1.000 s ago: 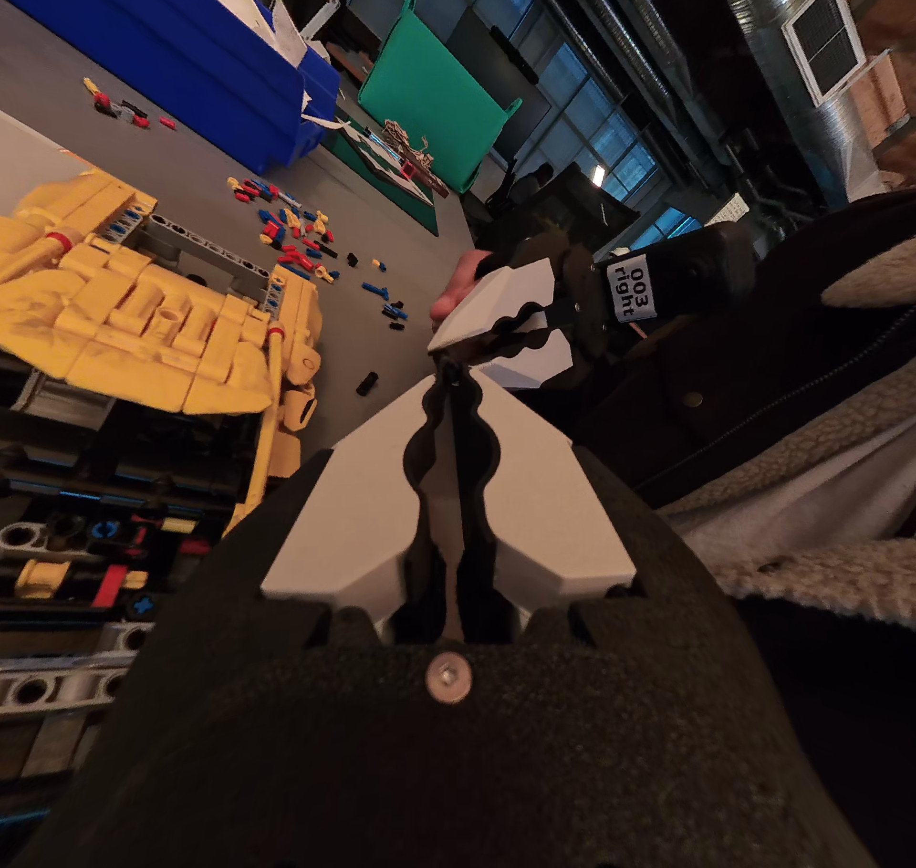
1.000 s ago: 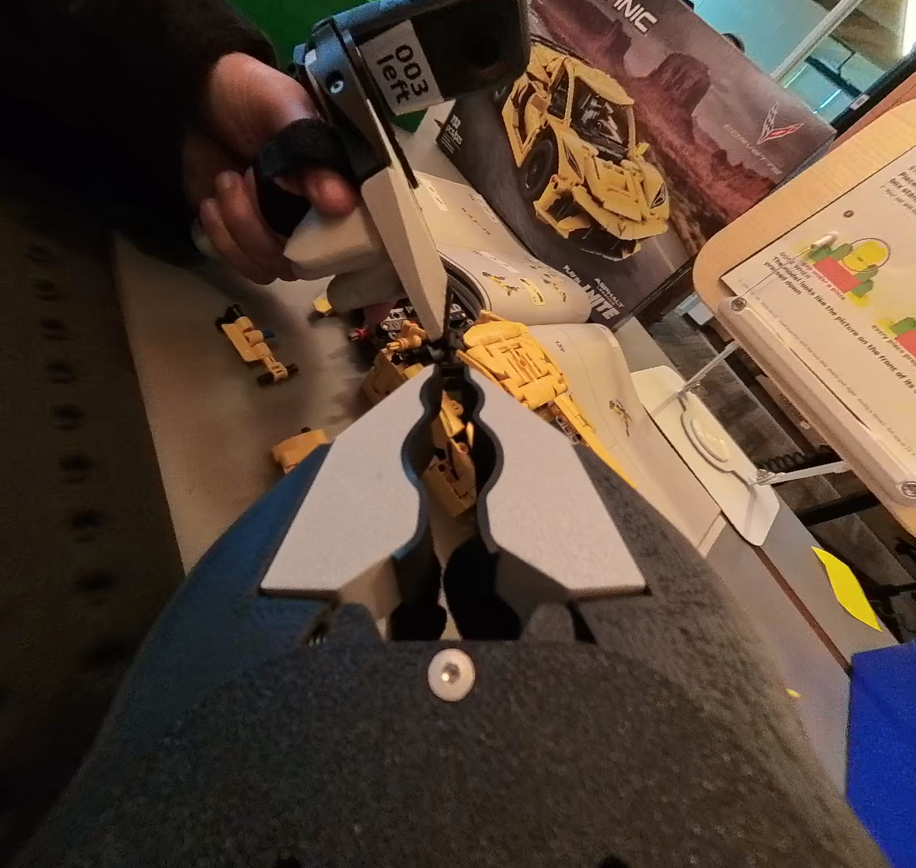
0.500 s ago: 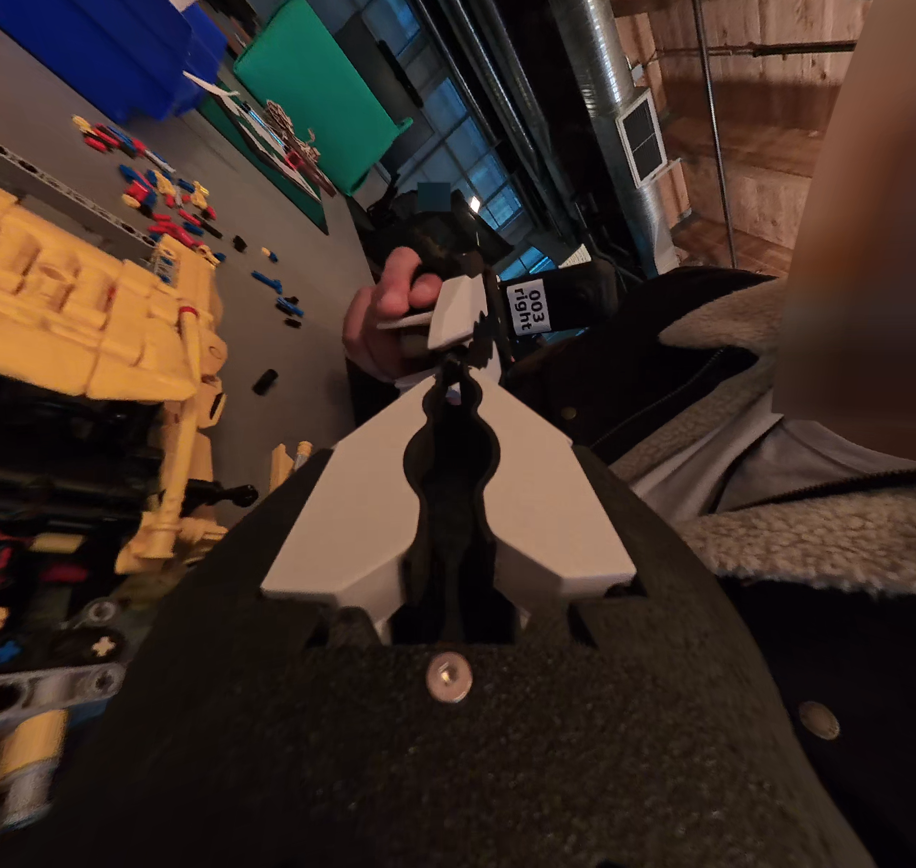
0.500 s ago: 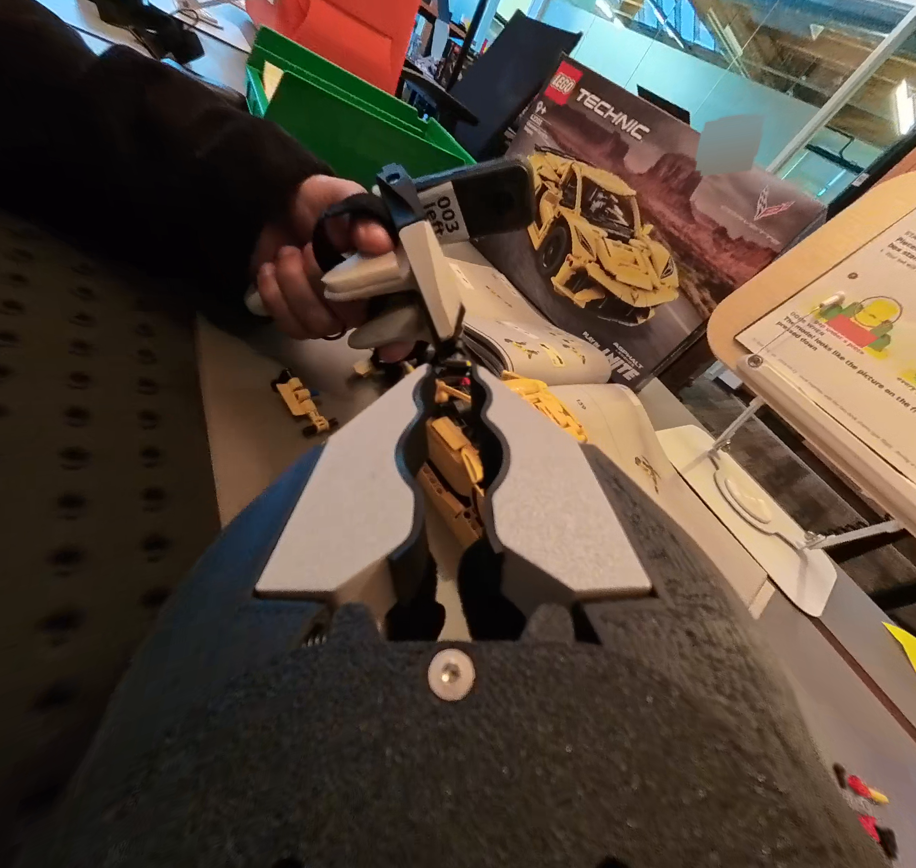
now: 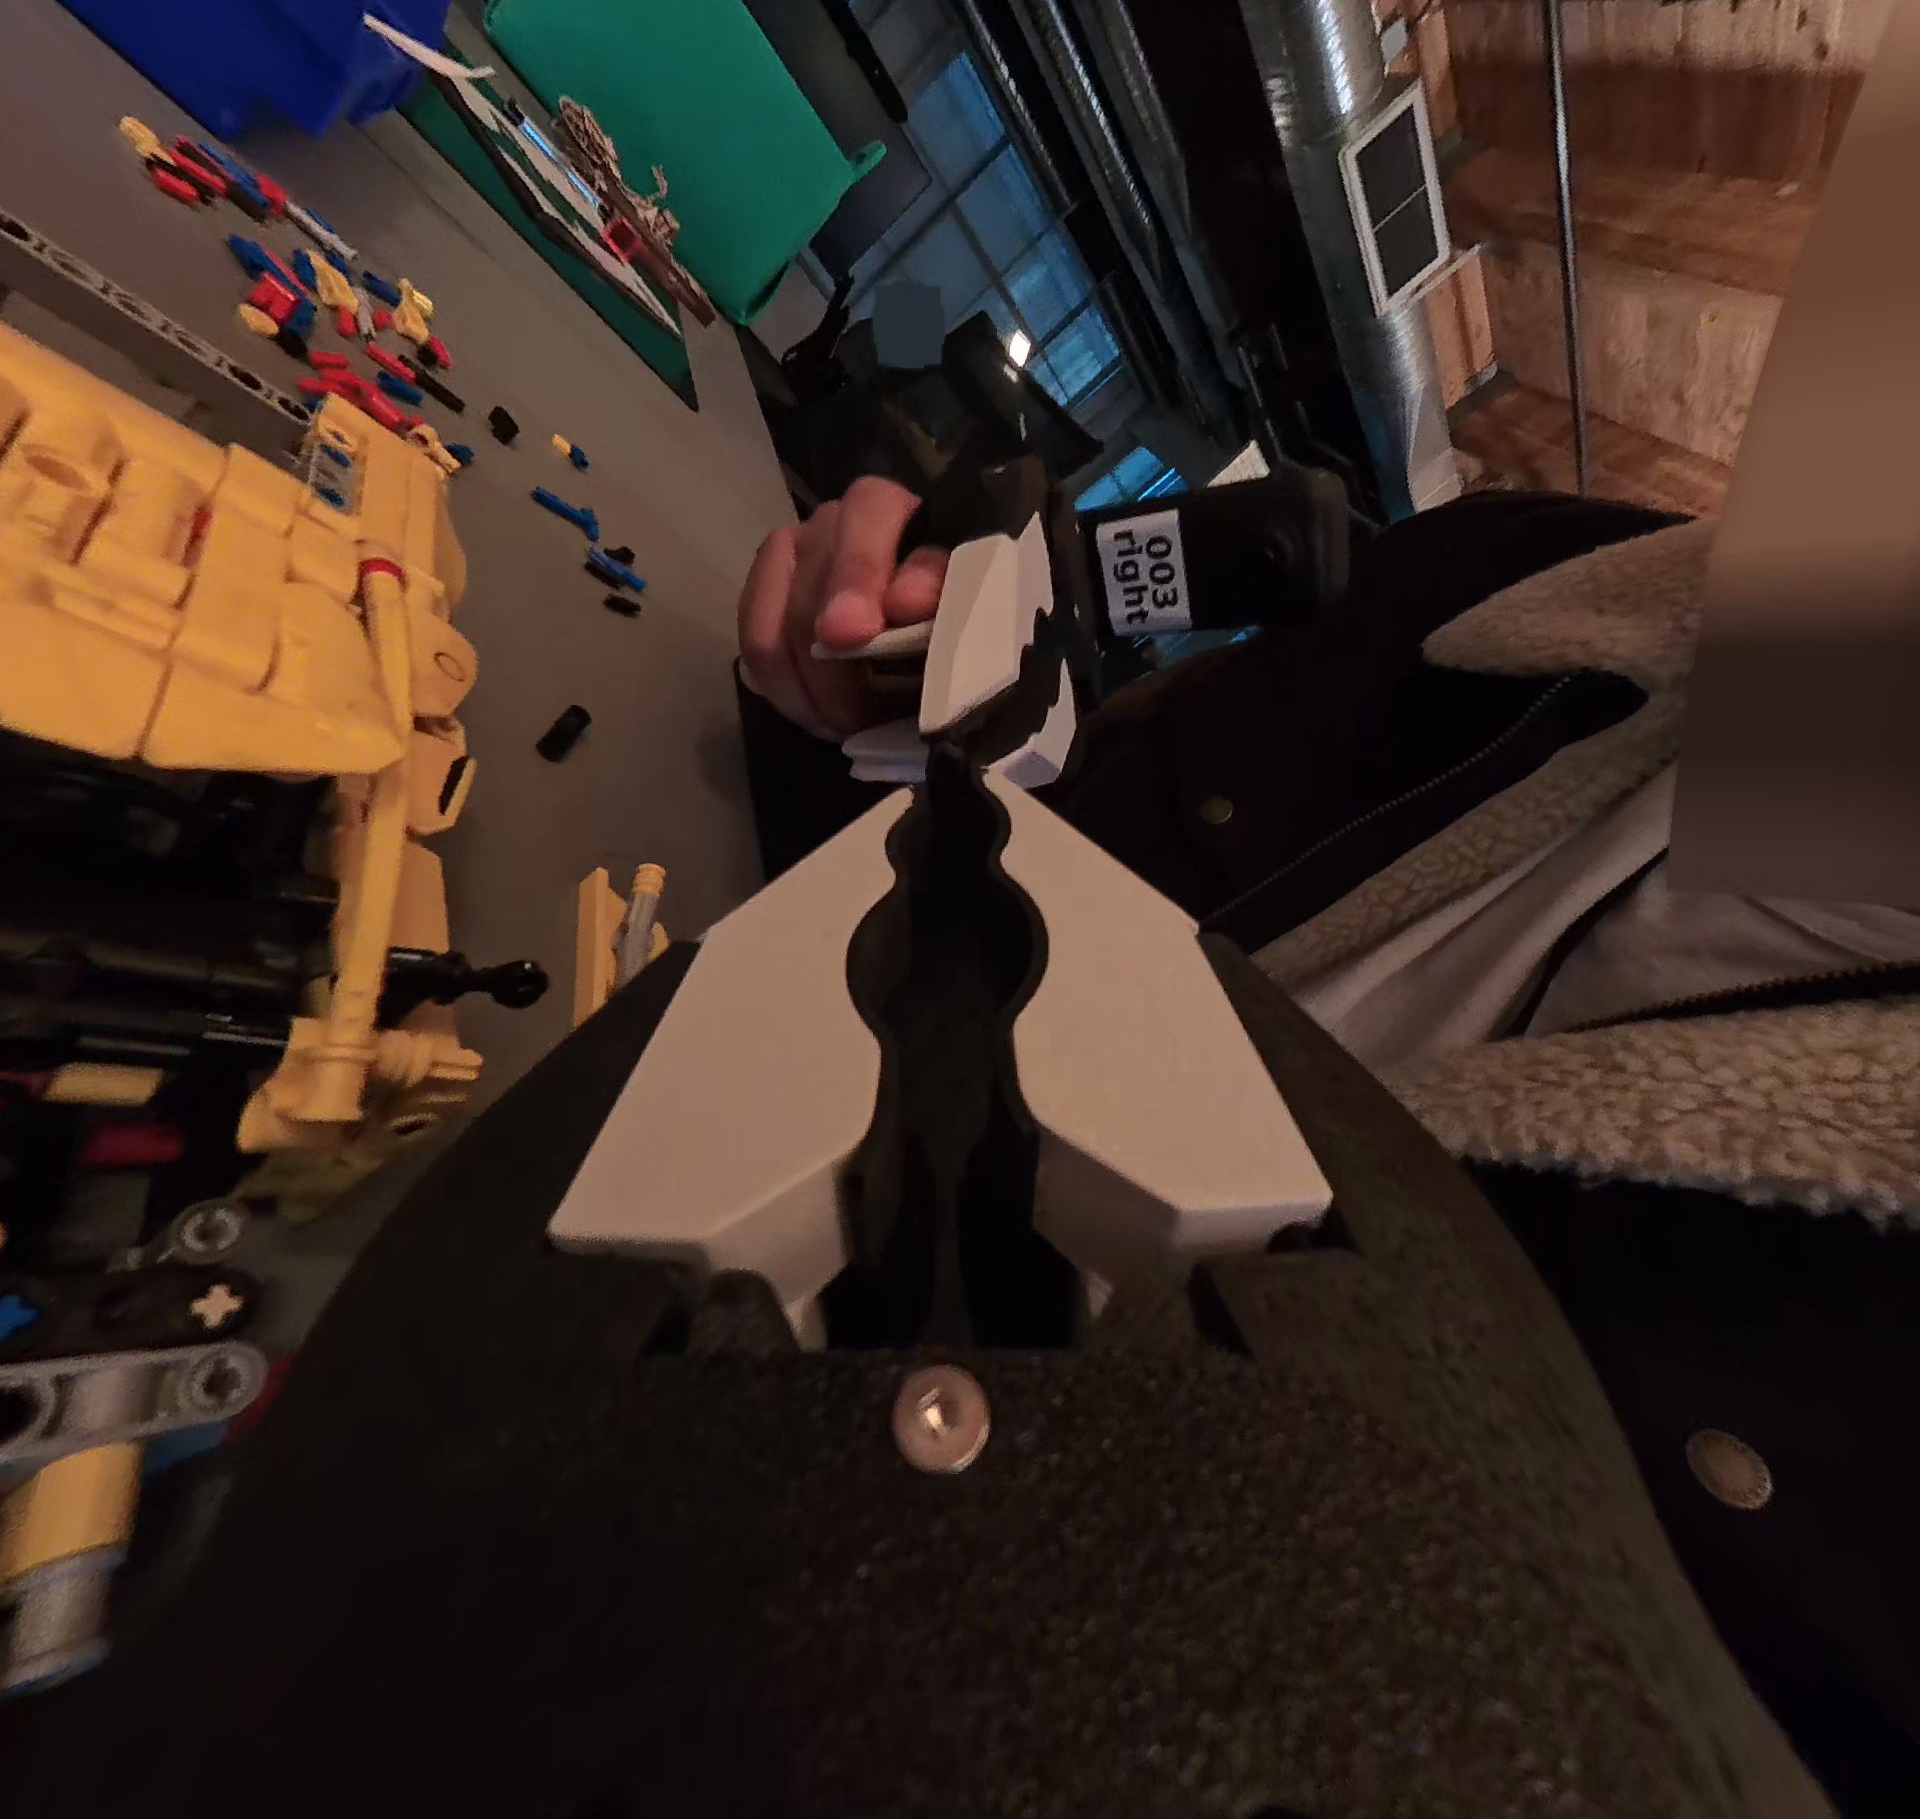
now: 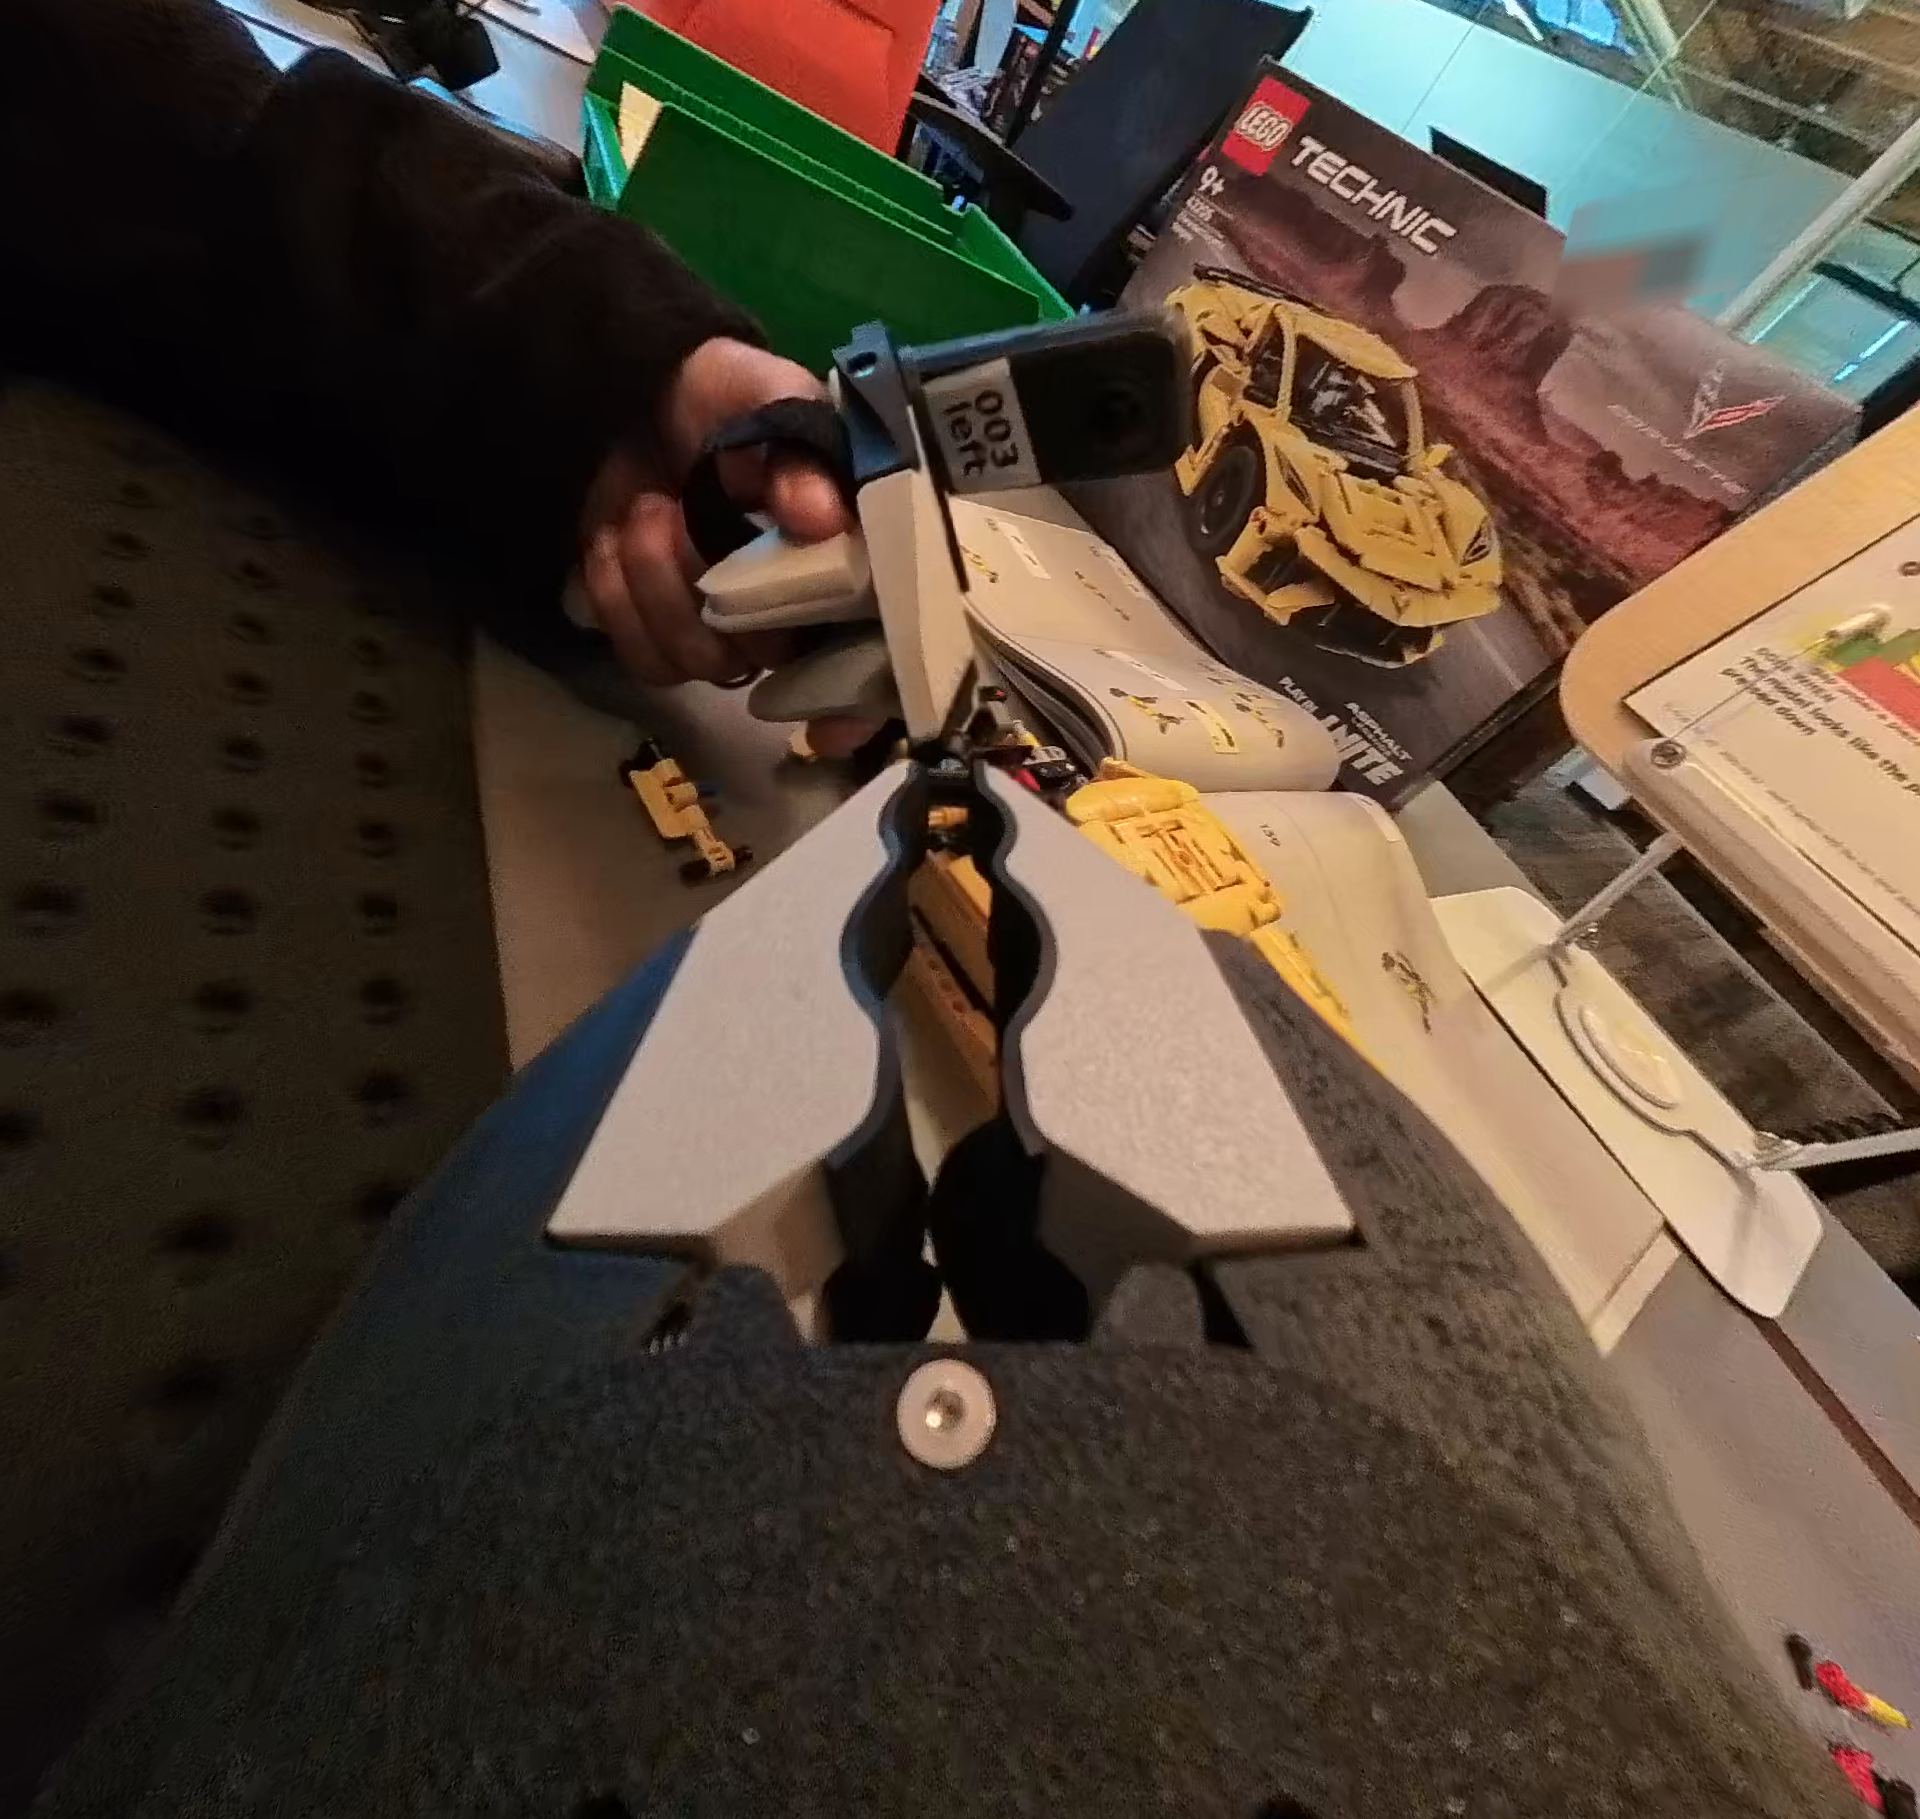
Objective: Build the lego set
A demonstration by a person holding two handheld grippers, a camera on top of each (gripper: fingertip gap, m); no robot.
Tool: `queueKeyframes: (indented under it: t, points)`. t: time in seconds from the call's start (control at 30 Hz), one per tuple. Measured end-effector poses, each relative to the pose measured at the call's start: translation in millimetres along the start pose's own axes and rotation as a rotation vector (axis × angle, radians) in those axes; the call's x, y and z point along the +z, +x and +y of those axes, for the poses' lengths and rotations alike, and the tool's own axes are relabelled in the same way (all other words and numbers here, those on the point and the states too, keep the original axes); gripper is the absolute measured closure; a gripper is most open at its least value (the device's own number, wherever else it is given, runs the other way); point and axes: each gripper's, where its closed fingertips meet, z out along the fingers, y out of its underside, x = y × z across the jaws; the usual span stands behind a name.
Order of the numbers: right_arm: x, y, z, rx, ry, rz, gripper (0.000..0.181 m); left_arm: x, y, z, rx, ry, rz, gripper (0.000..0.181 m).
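Observation:
My left gripper (image 5: 948, 767) and right gripper (image 6: 940, 770) meet tip to tip in the air in front of the person's jacket. Both sets of jaws are closed at the tips on a small black lego piece (image 6: 943, 759), which is mostly hidden between them. The right gripper shows in the left wrist view (image 5: 971, 720), and the left gripper shows in the right wrist view (image 6: 930, 699); each is held by a hand. The partly built yellow car (image 5: 208, 626) lies on the grey table to the left, and it also shows behind the right fingers (image 6: 1164, 834).
Loose red, blue and yellow pieces (image 5: 312, 315) lie scattered beyond the car. Blue bins (image 5: 208, 3) and a green bin (image 5: 675, 86) stand at the back. The set's box (image 6: 1455, 419), open instruction booklet (image 6: 1143, 689), a small yellow sub-assembly (image 6: 681, 813) and a sheet stand (image 6: 1766, 689) are nearby. Both grippers' tips are close together, under 4 cm apart.
Both grippers stayed shut and tip to tip while turning together. The left view swung from the table toward the person's jacket, and the right view tilted up off the car.

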Motion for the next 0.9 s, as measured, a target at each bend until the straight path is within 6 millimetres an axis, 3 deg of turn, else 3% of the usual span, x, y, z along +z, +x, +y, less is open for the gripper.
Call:
queueKeyframes:
  t: [0.27, 0.47, 0.53, 0.63, 0.77, 0.83, 0.9]
  points:
    - [1.6, -9.3, 3.8, 0.018, -0.01, -0.057, 0.175, 1.0, -1.3, 12.6, 0.034, -0.078, -0.022, 0.177]
    - [3.3, -2.9, 1.1, 0.124, 0.016, -0.06, 0.175, -0.6, 0.0, 6.3, 0.091, -0.077, -0.063, 0.175]
    - [4.2, 1.8, 5.3, 0.166, -0.003, -0.049, 0.165, -6.5, -3.5, -1.4, 0.15, -0.062, -0.127, 0.175]
    - [0.8, 18.7, 10.9, 0.252, -0.003, 0.013, 0.159, -43.2, -27.7, -37.0, 0.24, 0.08, -0.359, 0.175]
    - [-2.6, 42.3, 24.9, 0.382, -0.036, 0.09, 0.161, -129.6, -53.2, -90.6, 0.306, 0.364, -0.738, 0.175]
    - [-6.3, 51.3, 26.4, 0.452, -0.017, 0.108, 0.163, -178.5, -68.4, -99.3, 0.291, 0.45, -0.974, 0.175]
    - [-9.5, 59.9, 31.4, 0.522, -0.013, 0.126, 0.164, -211.1, -76.0, -99.9, 0.269, 0.486, -1.123, 0.175]
